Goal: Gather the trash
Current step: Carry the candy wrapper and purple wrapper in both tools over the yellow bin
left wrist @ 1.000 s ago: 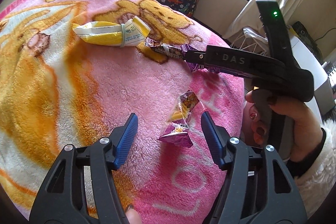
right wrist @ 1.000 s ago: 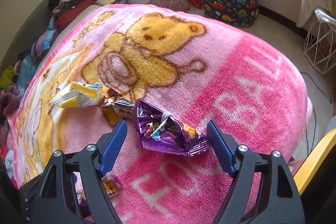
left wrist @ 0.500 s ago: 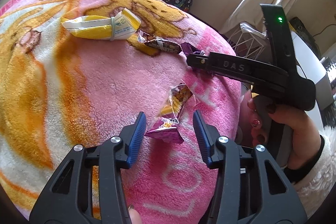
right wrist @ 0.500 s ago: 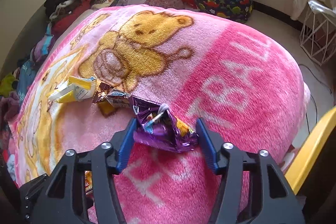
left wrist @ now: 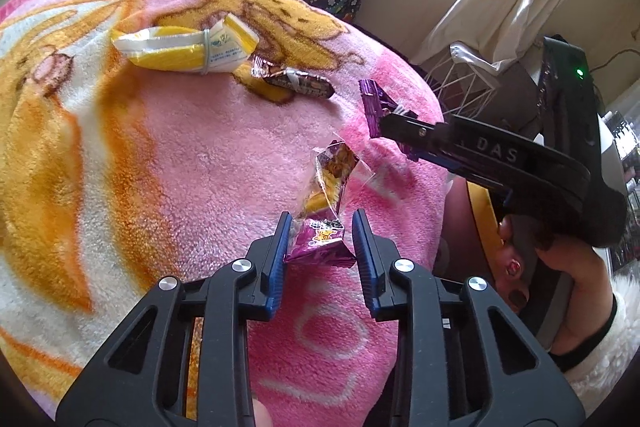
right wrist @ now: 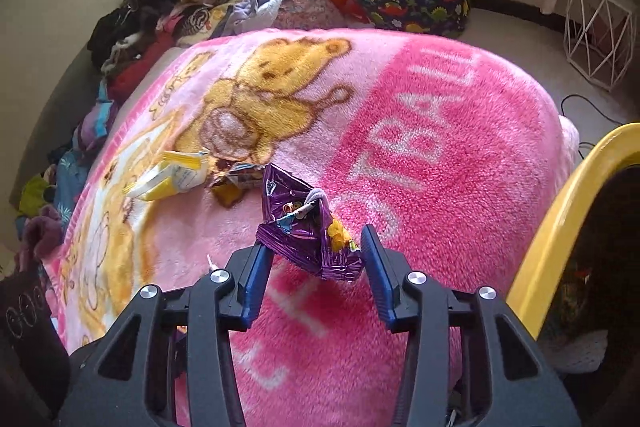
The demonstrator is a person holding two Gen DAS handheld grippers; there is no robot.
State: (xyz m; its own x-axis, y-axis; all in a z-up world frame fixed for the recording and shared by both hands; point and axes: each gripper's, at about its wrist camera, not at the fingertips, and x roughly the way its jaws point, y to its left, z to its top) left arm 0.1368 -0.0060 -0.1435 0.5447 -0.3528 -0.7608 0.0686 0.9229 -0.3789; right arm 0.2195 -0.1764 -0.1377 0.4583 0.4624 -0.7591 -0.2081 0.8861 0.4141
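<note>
While both tools close, left tool pinches small purple wrapper at frame centre; right tool grips purple bag, lifted. Yellow packet, dark wrapper remain upper left on bed blanket. Nothing binned.

We carry two matching black plastic grippers: the left gripper and right gripper each show cut-out arms, silver screws and blue finger pads. From the left camera, the right tool's side bears raised letters "DAS" and a green light. Our right hand has dark red polished nails and a fluffy white sleeve over a black cuff.
</note>
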